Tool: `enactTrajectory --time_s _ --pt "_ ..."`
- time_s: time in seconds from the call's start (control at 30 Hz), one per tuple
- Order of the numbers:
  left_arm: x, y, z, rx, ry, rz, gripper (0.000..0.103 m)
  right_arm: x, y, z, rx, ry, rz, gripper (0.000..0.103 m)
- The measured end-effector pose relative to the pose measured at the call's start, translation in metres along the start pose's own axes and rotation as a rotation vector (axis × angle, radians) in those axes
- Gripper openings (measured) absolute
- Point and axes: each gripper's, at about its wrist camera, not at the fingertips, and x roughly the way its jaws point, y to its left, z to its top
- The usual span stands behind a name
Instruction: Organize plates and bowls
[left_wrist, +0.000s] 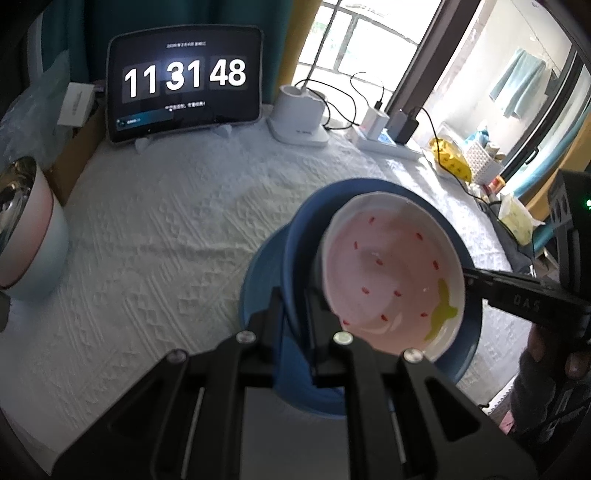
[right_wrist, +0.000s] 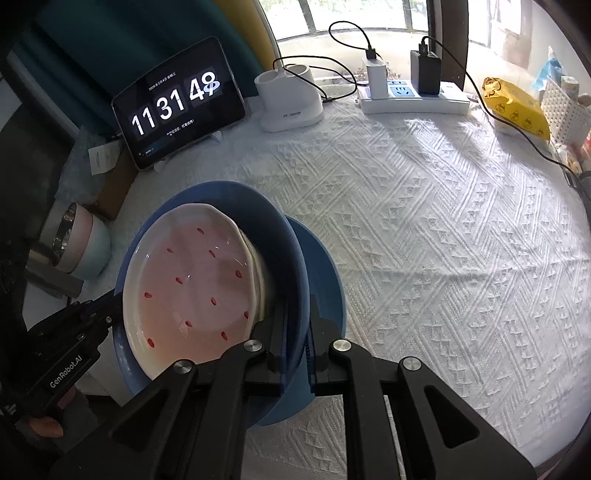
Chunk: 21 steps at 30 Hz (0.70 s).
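The blue bowl (left_wrist: 306, 229), carrying a glazed pink strawberry dish (left_wrist: 391, 273), sits above a blue plate (left_wrist: 258, 295) at the surface's (left_wrist: 166, 240) 6 o'clock edge. The left gripper (left_wrist: 295, 314) and the right gripper (right_wrist: 297, 332) each pinch its rim on opposite sides. Ceramic looks heavy, slick and breakable; rim holds likely suit it.

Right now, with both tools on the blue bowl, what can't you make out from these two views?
- Blue plate under the blue bowl: mostly covered by the bowl in both views.
- Underside of the pink strawberry bowl: hidden, so how it seats is unclear.
- Metal-lined cup: cut off by the left view's edge.
- Tablet small text: too small.
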Motion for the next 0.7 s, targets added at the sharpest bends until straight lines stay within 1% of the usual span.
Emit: enactTrajectory --time_s 0.17,0.27,0.37,0.5,0.53,0.57,0.63,0.7 --pt "0.000 -0.001 0.000 0.002 0.000 0.008 0.011 0.001 -0.006 0.001 0.026 0.009 0.034 0.012" --pt "0.001 -0.001 0.002 0.009 -0.009 0.020 0.013 0.001 -0.008 0.001 0.043 0.009 0.052 0.012" --pt "-0.001 0.001 0.004 -0.002 -0.011 0.013 0.013 0.001 -0.011 0.001 0.065 0.009 0.073 0.012" --pt "-0.003 0.000 0.005 -0.012 -0.017 0.021 0.014 -0.004 -0.011 0.002 0.067 -0.010 0.072 0.014" --pt "-0.004 0.000 0.005 -0.015 -0.022 0.022 0.014 -0.005 -0.011 0.002 0.067 -0.016 0.070 0.017" --pt "-0.006 0.000 0.004 -0.018 -0.028 0.022 0.014 -0.008 -0.012 0.002 0.067 -0.029 0.067 0.022" --pt "-0.009 0.000 0.003 -0.022 -0.039 0.023 0.015 -0.015 -0.012 0.001 0.068 -0.055 0.062 0.026" --pt "-0.014 -0.001 0.001 -0.023 -0.059 0.026 0.015 -0.019 -0.013 0.001 0.069 -0.062 0.067 0.027"
